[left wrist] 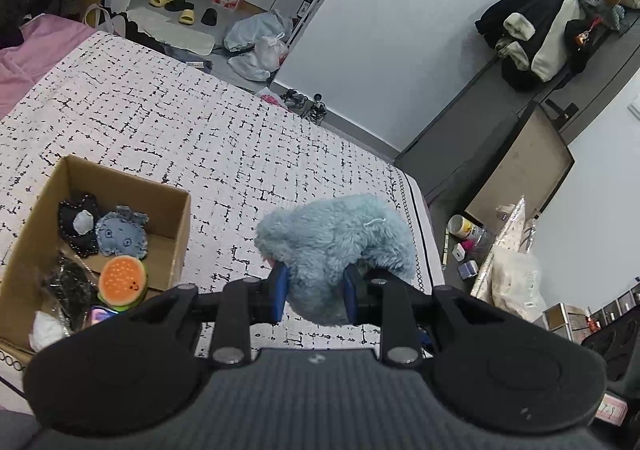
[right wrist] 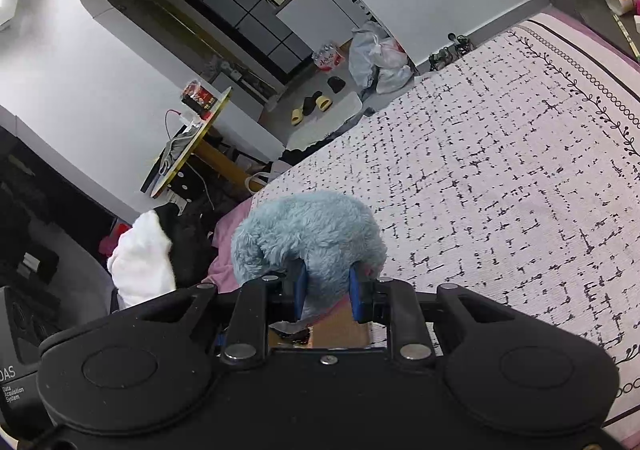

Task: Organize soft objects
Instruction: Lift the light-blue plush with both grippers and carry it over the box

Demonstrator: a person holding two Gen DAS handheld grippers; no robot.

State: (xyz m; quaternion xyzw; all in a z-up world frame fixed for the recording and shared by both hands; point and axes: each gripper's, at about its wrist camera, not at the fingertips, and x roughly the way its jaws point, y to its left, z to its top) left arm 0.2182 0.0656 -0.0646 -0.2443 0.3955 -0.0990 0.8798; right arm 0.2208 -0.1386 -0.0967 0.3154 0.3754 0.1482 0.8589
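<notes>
We're mid-carry, by our read: both grippers are clamped on fluffy blue plush and it's up off the bed.

Left to right in the left wrist view: the box sits on the bed at lower left, open, already holding a burger toy, a blue denim toy and some dark soft bits. Just right of it, the left gripper has its blue fingers pinched tight into the plush, fur bulging around them. The plush hangs over the bedspread, beside the box, not above it.

In the right wrist view, the right gripper is likewise closed hard on blue plush. We can't tell if it's one toy held at two ends or two separate ones. A brown edge under the jaws may be the box.

Next move as we judge it: swing left over the box opening, lower, then release. Watch that fur doesn't snag on the fingers.
</notes>
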